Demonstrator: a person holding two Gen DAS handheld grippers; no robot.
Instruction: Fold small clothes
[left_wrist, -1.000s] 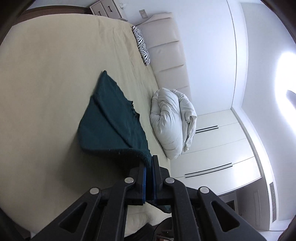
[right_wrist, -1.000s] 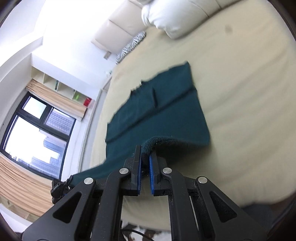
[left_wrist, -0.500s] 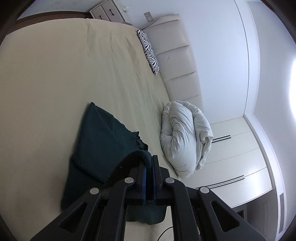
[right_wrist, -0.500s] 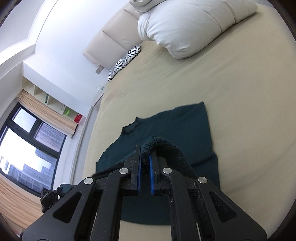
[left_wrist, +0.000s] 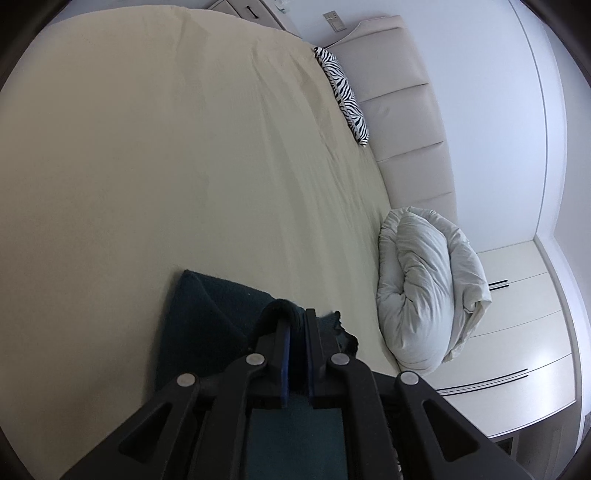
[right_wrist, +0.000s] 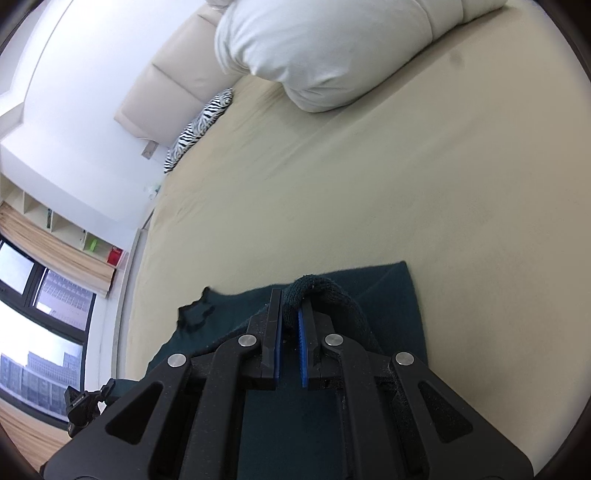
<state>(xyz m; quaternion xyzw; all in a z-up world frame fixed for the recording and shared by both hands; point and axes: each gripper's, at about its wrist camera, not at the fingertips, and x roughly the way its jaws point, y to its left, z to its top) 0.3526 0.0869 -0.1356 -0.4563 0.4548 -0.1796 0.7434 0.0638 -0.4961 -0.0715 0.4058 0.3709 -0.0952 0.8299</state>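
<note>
- Left tool (left_wrist: 297, 317) and right tool (right_wrist: 291, 301) each grip an edge of the dark green garment (right_wrist: 391, 295) on the bed (left_wrist: 166, 166).
- A rolled duvet (left_wrist: 424, 291) and a zebra pillow (left_wrist: 343, 92) lie well apart from it, near the headboard (left_wrist: 399, 122).

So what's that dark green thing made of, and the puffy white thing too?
The dark green garment looks like soft knit or fleece: a fuzzy, matte surface and a thick rolled edge where the right gripper pinches it. The puffy white duvet looks like thin cotton over stuffing, given its fine wrinkles and plump bulges. Both are guesses from looks.
</note>
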